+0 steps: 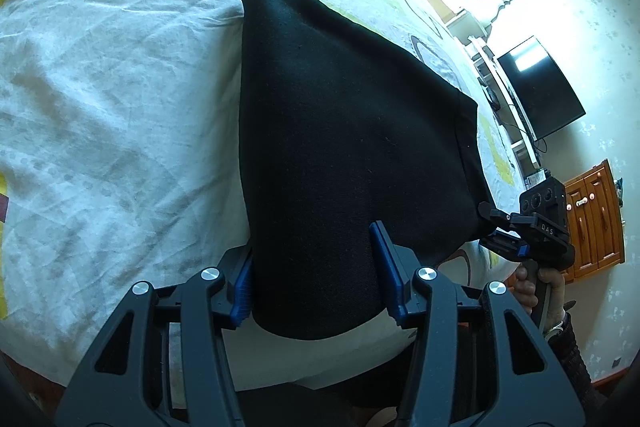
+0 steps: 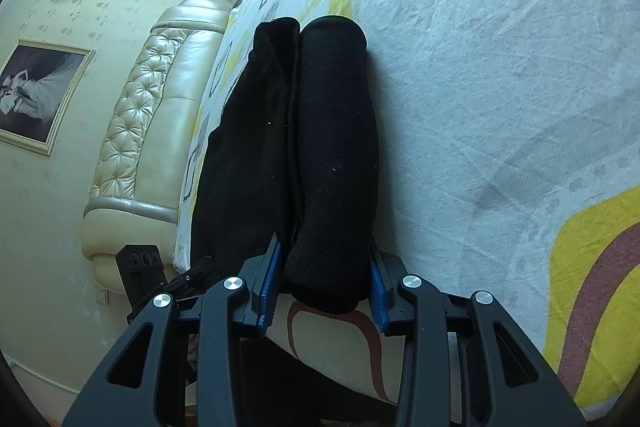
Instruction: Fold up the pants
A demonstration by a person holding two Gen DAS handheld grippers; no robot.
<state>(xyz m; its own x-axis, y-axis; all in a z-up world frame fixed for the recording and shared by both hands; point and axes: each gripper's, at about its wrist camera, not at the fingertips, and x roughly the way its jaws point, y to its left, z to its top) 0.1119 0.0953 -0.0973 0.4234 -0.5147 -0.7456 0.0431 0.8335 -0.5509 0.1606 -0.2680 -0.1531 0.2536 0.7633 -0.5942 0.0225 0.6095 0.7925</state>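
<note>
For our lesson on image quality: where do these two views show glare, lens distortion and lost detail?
Left wrist view: window light burns out the bedsheet top right; the black pants show almost no texture. Right wrist view: even light, no glare; the fisheye curves the headboard; dark corners frame both views.

The pants are plain black. The bed sheet is white with yellow and brown curved bands (some edged by dark dots). Both grippers' pads are blue.

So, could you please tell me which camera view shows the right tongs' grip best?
The right wrist view: the right tongs clamp the black pants up close. The left wrist view shows them only small at its right edge.
</note>
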